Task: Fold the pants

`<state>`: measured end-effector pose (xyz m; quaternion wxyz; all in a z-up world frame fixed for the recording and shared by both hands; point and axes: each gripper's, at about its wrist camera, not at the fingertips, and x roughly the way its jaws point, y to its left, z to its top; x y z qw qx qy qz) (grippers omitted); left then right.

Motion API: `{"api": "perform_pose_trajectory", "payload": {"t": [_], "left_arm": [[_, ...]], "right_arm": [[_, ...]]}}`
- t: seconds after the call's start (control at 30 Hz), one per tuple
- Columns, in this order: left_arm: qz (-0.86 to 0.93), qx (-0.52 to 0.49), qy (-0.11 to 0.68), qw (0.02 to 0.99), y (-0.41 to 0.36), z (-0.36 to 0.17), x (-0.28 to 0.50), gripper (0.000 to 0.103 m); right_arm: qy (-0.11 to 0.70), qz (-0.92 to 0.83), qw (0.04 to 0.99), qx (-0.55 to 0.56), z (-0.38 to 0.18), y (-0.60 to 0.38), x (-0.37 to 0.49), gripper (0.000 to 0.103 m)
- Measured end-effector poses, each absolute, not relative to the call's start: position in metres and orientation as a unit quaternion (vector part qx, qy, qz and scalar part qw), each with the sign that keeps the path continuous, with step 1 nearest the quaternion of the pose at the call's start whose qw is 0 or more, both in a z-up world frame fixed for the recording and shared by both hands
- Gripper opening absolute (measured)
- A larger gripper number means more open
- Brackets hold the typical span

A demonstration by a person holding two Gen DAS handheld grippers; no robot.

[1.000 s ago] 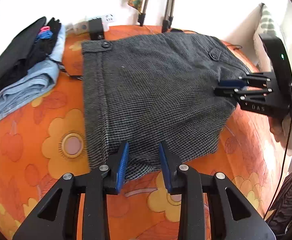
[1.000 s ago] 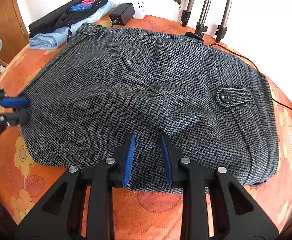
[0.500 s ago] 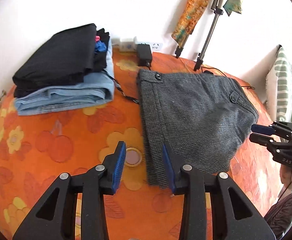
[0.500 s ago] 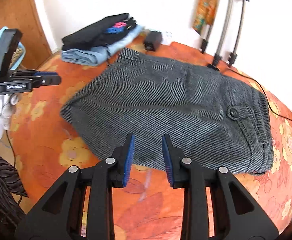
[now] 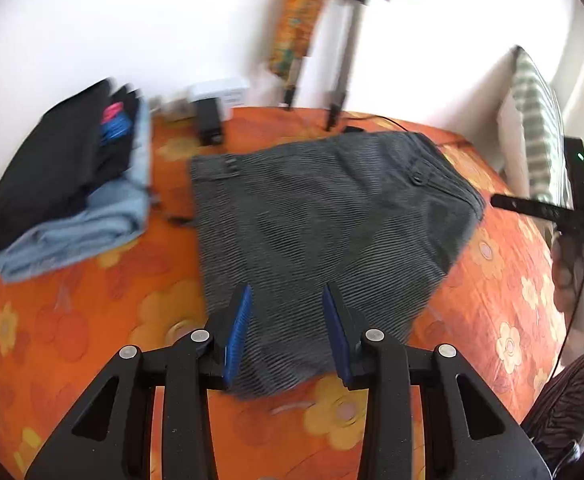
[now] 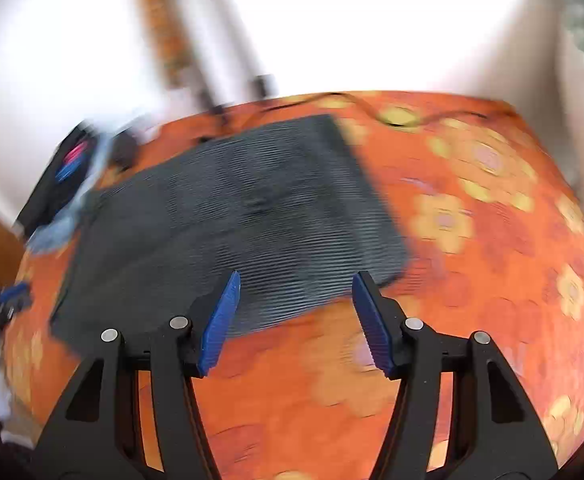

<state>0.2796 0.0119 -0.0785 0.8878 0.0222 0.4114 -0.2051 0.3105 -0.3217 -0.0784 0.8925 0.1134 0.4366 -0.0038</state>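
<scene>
Lying folded: one pants (image 5: 324,232) | left hand-held gripper (image 5: 288,332) parted, empty | right hand-held gripper (image 6: 294,320) just widening, empty

White wall (image 5: 112,20) behind orange floral bedspread (image 5: 72,320).

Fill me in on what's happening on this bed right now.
A person is folding pants with a handheld gripper in each hand. The grey pants lie folded flat on the orange flowered bedcover, beside a stack of folded clothes. Neither gripper holds anything: the left gripper hangs open above the pants' near edge, and the right gripper has just been opening, with nothing between its jaws.
</scene>
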Motion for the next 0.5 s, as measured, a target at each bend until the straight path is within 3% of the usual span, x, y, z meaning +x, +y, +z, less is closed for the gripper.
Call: {"api": "perform_pose_trajectory", "payload": {"t": [0.27,0.5], "left_arm": [[-0.265,0.082,0.407,0.870,-0.093,-0.069,0.305,0.035],[-0.299,0.112,0.424,0.848,-0.159,-0.084,0.334,0.035]], "right_arm": [[0.451,-0.038,0.856,0.251,-0.117,-0.383,0.323,0.061],[0.461,-0.018,0.836,0.298,-0.141,-0.388,0.329,0.061]]}}
